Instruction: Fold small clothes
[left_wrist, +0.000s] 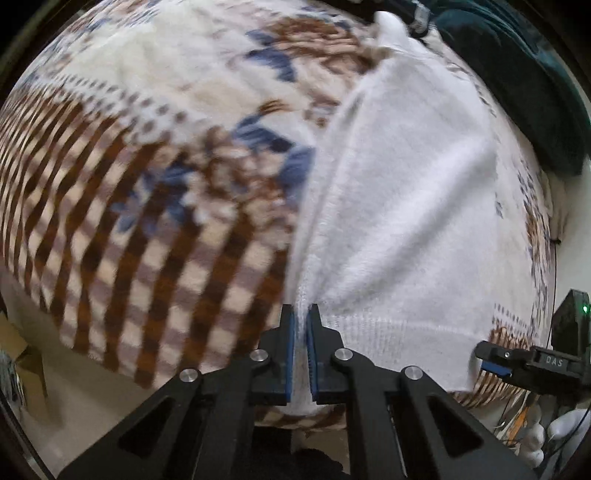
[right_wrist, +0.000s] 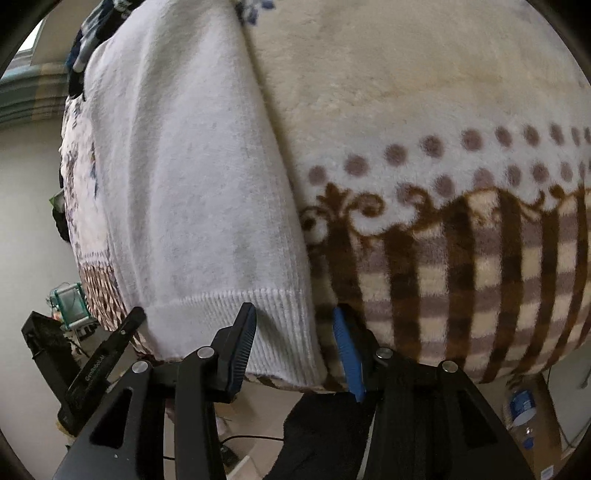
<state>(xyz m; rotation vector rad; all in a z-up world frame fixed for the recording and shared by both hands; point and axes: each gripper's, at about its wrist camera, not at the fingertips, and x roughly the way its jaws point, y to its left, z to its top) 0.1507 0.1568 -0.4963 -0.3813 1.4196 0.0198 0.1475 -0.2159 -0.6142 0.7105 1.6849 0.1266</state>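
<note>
My left gripper (left_wrist: 303, 325) is clenched on the ribbed hem of the white sweater (left_wrist: 399, 206), which lies ahead of it on the patterned blanket (left_wrist: 147, 221). My right gripper (right_wrist: 295, 332) stands spread, the hem's other corner between its fingers, probably unpinched. If I lift now, only one corner rises and the knit may twist; the lower finger could snag blanket pile.

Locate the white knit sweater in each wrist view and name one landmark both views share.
Left wrist: white knit sweater fills the right of centre, its ribbed hem pinched in the left gripper.
Right wrist: it covers the left half, its ribbed hem corner between the open fingers of the right gripper.
Shared landmark: the brown-checked fleece blanket under the sweater.
</note>
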